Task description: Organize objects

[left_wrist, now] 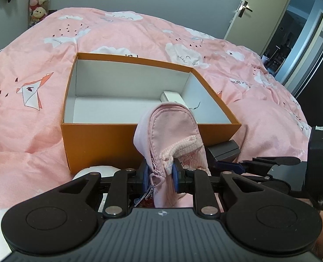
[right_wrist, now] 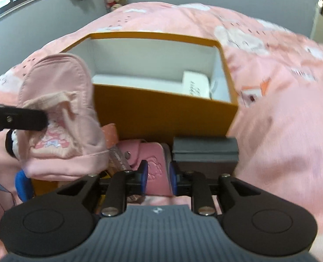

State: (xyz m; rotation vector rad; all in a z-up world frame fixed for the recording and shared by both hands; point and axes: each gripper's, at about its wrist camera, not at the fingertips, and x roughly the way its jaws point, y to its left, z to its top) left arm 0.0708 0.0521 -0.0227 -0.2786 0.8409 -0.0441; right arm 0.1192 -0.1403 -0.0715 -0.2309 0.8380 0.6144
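Left-wrist view. The left gripper point(left_wrist: 160, 173) is clamped on a pink fabric pouch point(left_wrist: 170, 135), its blue pads point(left_wrist: 145, 174) pinching the gathered cloth at the zipper edge, near a heart-shaped zip pull point(left_wrist: 156, 178). The pouch hangs in front of the near wall of the orange box point(left_wrist: 100, 144), which sits open on a pink duvet point(left_wrist: 26, 100). It is soft and evidently light: it folds and droops around the pinch, so it is likely to sag and swing when carried. The seam and zipper band give the firmest hold; the loose panel would probably slip. Inside the box a small white carton point(left_wrist: 172, 97) lies in the far right corner. The gripper is pitched downward toward the bed, just short of the box.

Right-wrist view. The same pouch point(right_wrist: 58, 113) appears at the left, one black finger of the left gripper point(right_wrist: 19, 119) against it. In the centre the right gripper point(right_wrist: 159, 175) straddles a pink flat item point(right_wrist: 157, 170), possibly a wallet or case, lying before the box point(right_wrist: 161, 113) beside a dark grey block point(right_wrist: 205, 150). The pads sit close on either side of it, but motion blur leaves open whether they press, so a grip cannot be told. The item looks semi-stiff with a smooth, perhaps slippery face; its edges seem the natural hold. This gripper also tilts downward, low over the pile of things.
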